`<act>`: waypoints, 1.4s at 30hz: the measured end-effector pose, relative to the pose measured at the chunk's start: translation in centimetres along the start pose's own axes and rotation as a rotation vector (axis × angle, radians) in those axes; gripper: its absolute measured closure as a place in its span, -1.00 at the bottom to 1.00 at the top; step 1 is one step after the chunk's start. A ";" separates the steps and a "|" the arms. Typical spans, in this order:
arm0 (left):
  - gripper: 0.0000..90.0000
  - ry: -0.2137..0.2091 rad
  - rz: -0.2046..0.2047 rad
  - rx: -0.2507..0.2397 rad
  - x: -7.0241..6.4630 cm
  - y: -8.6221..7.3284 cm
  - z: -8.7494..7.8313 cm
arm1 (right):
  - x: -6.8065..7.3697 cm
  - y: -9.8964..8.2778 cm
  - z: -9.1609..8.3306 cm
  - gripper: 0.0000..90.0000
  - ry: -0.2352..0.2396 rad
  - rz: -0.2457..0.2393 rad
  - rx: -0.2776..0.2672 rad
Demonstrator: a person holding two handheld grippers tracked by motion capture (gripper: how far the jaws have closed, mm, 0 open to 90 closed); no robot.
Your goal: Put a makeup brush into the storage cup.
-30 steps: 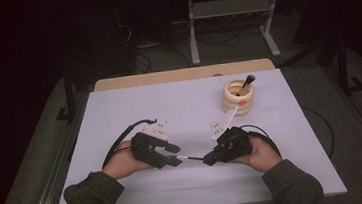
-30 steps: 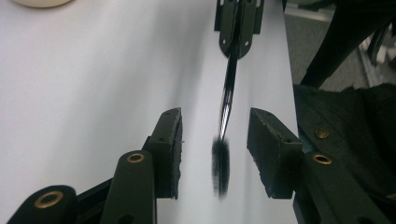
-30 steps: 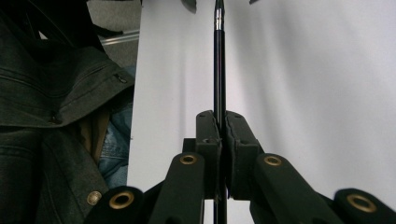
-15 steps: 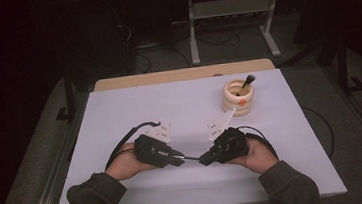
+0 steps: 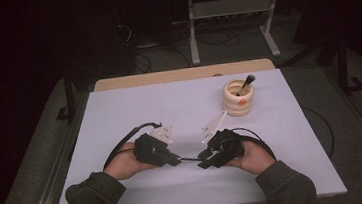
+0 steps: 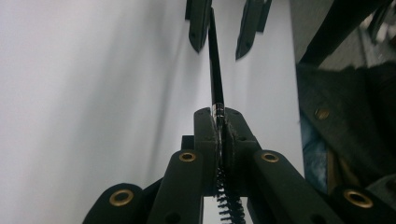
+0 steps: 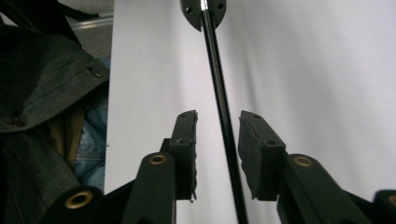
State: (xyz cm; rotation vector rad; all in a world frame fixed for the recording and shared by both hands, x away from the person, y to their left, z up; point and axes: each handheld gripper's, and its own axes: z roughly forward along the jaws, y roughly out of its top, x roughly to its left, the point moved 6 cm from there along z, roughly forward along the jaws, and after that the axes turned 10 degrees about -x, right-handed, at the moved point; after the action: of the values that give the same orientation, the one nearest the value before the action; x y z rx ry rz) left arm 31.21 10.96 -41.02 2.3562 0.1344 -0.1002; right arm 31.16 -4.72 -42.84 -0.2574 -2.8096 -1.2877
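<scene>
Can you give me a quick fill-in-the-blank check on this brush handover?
The left gripper is shut on the thin black ____.
The right gripper's fingers stand ____ around the handle, having just been opening.
A second brush stands in the cream ____ on the table.
Missing: brush; open; holder
</scene>
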 end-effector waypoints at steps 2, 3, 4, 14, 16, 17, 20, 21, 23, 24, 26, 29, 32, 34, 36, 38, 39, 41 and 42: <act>0.90 -0.013 0.004 0.008 -0.2 0.0 0.2 | 0.1 0.1 0.1 0.53 -0.002 -0.002 0.009; 0.90 -0.017 0.009 0.006 -0.3 0.0 0.3 | 0.1 0.1 0.3 0.56 -0.006 -0.003 0.018; 0.90 -0.019 0.012 0.009 -0.4 0.1 0.4 | 0.2 0.1 0.4 0.62 -0.007 -0.014 0.027; 0.55 -0.005 -0.032 -0.084 0.0 0.4 -0.5 | 1.0 -0.3 1.0 0.88 0.014 -0.031 0.022; 0.50 0.003 -0.059 -0.100 0.1 0.2 -0.9 | 0.9 -0.4 0.9 0.88 0.014 -0.030 0.012; 0.37 0.004 -0.074 -0.116 0.2 0.2 -1.0 | 0.8 -0.7 0.5 0.88 0.012 -0.022 -0.016; 0.29 0.002 -0.099 -0.144 0.5 0.1 -1.2 | 0.6 -0.7 -0.2 0.88 -0.003 0.001 -0.087; 0.29 0.003 -0.114 -0.158 0.5 0.1 -1.1 | 0.5 -0.6 -0.5 0.88 -0.007 0.015 -0.120; 0.30 0.004 -0.118 -0.179 0.6 0.4 -1.1 | 0.5 -0.5 -0.9 0.88 -0.018 0.058 -0.173; 0.32 0.004 -0.123 -0.192 0.6 0.5 -1.0 | 0.4 -0.4 -0.9 0.88 -0.022 0.064 -0.192; 0.37 0.012 -0.130 -0.217 0.5 1.0 -1.0 | 0.3 -0.3 -0.9 0.88 -0.043 0.058 -0.213; 0.40 0.041 -0.141 -0.250 0.6 1.7 -1.2 | 0.2 -0.1 -0.5 0.87 -0.056 0.069 -0.237; 0.59 0.056 -0.140 -0.283 0.8 2.2 -1.6 | 0.3 0.2 -0.1 0.87 -0.059 0.073 -0.246; 0.71 0.054 -0.152 -0.297 0.9 2.4 -1.7 | 0.3 0.3 0.1 0.87 -0.060 0.074 -0.253; 0.76 0.044 -0.159 -0.306 0.9 2.5 -1.8 | 0.2 0.4 0.3 0.87 -0.060 0.077 -0.254; 0.82 0.018 -0.174 -0.316 0.9 2.5 -1.8 | 0.1 0.4 0.6 0.87 -0.069 0.055 -0.244; 0.84 0.005 -0.177 -0.319 0.9 2.6 -1.8 | 0.2 0.5 0.8 0.87 -0.064 0.068 -0.243; 0.88 -0.011 -0.183 -0.331 0.8 2.7 -1.8 | 0.2 0.5 1.1 0.86 -0.070 0.049 -0.233; 0.89 -0.010 -0.175 -0.328 0.7 2.8 -1.8 | 0.2 0.6 1.2 0.86 -0.070 0.036 -0.230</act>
State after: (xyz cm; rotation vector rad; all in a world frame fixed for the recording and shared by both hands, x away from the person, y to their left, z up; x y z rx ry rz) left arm 32.34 10.30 -37.88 2.0131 0.3276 -0.1618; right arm 31.12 -3.40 -43.17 -0.3652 -2.6962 -1.6245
